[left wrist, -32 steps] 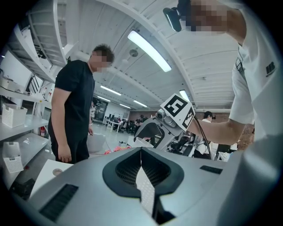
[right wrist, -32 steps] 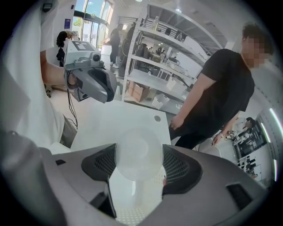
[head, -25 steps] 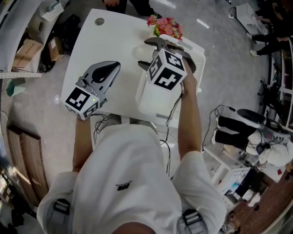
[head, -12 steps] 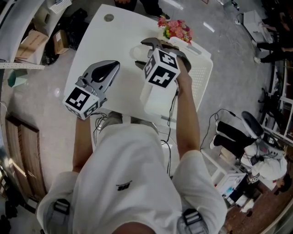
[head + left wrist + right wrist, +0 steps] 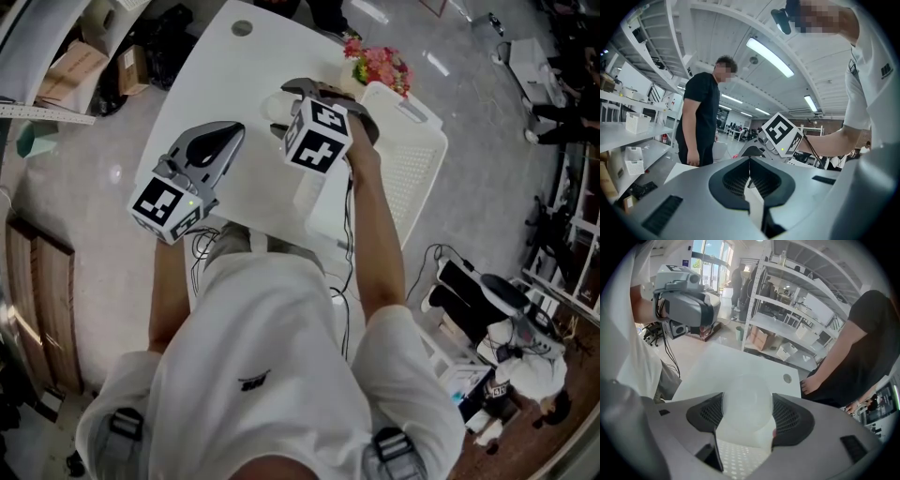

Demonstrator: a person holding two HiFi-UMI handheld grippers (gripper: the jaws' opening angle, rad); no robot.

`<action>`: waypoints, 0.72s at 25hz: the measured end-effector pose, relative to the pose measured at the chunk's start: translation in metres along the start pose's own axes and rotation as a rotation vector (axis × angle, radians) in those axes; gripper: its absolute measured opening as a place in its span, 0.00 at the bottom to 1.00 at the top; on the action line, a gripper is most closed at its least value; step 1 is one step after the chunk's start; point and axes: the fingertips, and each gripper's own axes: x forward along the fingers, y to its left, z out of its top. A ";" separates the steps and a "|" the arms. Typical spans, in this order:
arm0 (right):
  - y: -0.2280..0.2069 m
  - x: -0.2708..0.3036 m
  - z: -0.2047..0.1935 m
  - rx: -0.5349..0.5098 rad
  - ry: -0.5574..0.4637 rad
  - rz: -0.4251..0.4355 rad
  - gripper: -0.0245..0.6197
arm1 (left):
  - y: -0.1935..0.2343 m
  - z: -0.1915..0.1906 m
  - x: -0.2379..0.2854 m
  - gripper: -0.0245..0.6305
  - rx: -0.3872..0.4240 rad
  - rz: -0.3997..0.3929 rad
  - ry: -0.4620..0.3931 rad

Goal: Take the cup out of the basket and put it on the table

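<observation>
My right gripper [image 5: 286, 111] is shut on a translucent white cup [image 5: 272, 105] and holds it over the white table [image 5: 216, 84], just left of the white perforated basket [image 5: 417, 178]. In the right gripper view the cup [image 5: 745, 399] fills the gap between the dark pads, which press on both its sides, and a strip of the basket's dotted wall [image 5: 740, 460] shows beneath it. My left gripper [image 5: 230, 141] hovers over the table's near left part, shut and empty. Its jaws [image 5: 750, 171] meet with nothing between them.
A bunch of pink flowers [image 5: 380, 66] stands at the table's far edge beside the basket. A round hole [image 5: 242, 28] marks the far corner. A person in black [image 5: 862, 348] stands at the far side of the table. Shelves and boxes [image 5: 131, 66] line the floor to the left.
My right gripper has carried the cup leftward and down, from above the basket to above the table. The left gripper has shifted only slightly.
</observation>
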 end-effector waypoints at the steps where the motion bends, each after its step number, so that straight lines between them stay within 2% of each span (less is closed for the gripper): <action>1: 0.001 0.004 0.001 -0.002 0.002 0.005 0.52 | 0.002 -0.001 -0.002 0.06 -0.002 0.007 -0.001; 18: 0.013 0.040 0.015 -0.025 -0.002 0.040 0.52 | 0.014 -0.010 -0.026 0.06 -0.031 0.076 -0.018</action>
